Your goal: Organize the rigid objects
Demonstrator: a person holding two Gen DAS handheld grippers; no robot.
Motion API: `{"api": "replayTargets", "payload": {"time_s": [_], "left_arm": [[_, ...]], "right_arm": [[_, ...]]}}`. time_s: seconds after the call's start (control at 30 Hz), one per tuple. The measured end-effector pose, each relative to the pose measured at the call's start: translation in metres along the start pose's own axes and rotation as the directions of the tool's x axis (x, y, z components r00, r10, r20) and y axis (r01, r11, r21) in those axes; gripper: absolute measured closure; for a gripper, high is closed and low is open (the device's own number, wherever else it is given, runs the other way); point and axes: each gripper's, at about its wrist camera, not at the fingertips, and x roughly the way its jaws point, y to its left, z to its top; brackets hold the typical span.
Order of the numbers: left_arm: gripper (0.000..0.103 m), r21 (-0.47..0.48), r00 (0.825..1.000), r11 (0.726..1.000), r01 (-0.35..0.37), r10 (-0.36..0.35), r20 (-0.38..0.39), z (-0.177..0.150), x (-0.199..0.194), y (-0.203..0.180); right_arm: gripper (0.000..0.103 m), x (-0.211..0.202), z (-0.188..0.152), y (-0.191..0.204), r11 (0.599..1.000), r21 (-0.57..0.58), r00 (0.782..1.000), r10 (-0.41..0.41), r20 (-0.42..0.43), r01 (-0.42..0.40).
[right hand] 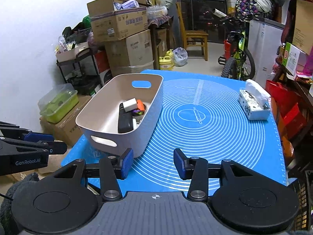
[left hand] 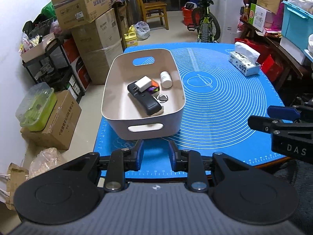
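We hold both the left gripper [left hand: 156, 154] and the right gripper [right hand: 153, 161] wide and empty, near the bin [left hand: 177, 115]. The remote [left hand: 145, 101], charger [left hand: 143, 84] and bottle [left hand: 166, 79] lie inside (sorting looks finished); next, likely withdraw.

matt plastic bin [left hand: 143, 115], smooth blue mat [left hand: 225, 105] (slightly glossy)

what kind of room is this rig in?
Probably a home storage or spare room, not a lab: stacked cardboard boxes against the wall, a bicycle parked behind the table, and a wooden chair by a dark window.
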Motion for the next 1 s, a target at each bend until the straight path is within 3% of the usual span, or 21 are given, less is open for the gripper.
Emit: {"api": "replayTargets", "payload": {"time_s": [1.0], "left_arm": [[0.074, 0.039, 0.999, 0.999, 0.02, -0.021, 0.026, -0.011, -0.024, -0.041]], "right_arm": [[0.042, -0.04, -0.029, -0.024, 0.998, 0.05, 0.999, -0.038, 0.001, 0.038]]}}
